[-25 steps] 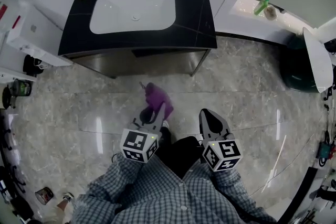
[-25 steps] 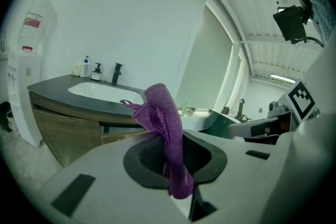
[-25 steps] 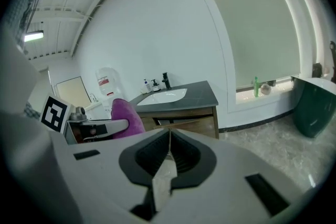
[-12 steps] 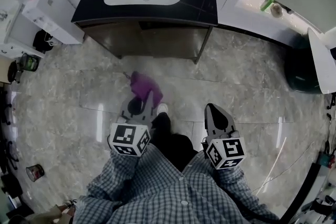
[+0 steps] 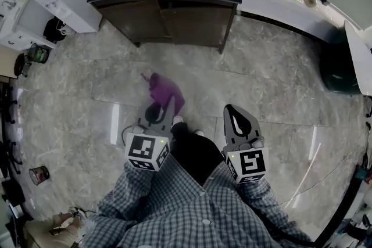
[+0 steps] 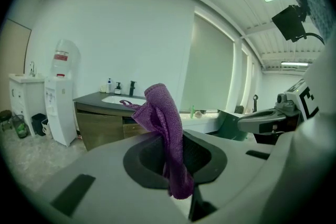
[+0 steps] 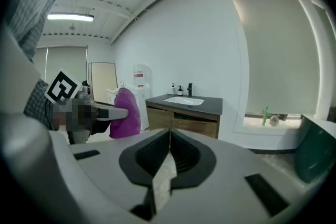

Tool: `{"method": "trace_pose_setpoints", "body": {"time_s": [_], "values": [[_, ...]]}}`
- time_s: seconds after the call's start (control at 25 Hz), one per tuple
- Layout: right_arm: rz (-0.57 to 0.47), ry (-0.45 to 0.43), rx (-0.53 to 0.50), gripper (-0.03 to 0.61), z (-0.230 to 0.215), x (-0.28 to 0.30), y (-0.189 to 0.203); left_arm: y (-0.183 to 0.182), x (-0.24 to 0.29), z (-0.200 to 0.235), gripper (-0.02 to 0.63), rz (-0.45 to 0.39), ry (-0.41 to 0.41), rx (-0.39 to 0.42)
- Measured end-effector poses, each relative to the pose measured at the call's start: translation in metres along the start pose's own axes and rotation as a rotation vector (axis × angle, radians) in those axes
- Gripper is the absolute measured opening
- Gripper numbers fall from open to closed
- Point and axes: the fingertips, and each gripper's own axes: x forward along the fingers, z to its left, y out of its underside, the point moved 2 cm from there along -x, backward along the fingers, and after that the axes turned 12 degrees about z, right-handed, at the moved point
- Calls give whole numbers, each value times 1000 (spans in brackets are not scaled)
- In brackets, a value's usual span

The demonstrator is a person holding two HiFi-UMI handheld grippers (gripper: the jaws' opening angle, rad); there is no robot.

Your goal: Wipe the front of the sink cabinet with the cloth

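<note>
Purple cloth [image 5: 164, 90] clamped in left hand-held gripper [image 5: 165, 108]; right hand-held gripper [image 5: 232, 113] closed, empty. Approach step; next, reach far cabinet [image 5: 168, 20] front.

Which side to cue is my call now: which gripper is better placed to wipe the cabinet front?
Left. The left gripper is shut on the purple cloth, while the right gripper is shut on nothing. Both sit similarly far back from the sink cabinet, so the cloth decides it.
</note>
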Motion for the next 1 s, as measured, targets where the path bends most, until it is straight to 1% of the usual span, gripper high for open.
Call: {"method": "trace_pose_setpoints", "body": {"time_s": [0.28, 0.44, 0.56, 0.8, 1.0], "values": [[6, -16, 12, 18, 14, -3, -1, -6, -4, -1, 54, 9, 37, 31], [14, -17, 38, 18, 19, 3, -5, -11, -6, 2, 54, 11, 65, 43], [17, -22, 36, 18, 25, 8, -10, -10, -7, 7, 54, 11, 70, 35], [25, -42, -22, 18, 44, 19, -28, -11, -8, 25, 54, -4, 74, -3], [40, -47, -37, 18, 52, 28, -34, -13, -8, 38, 54, -10, 74, -19]]}}
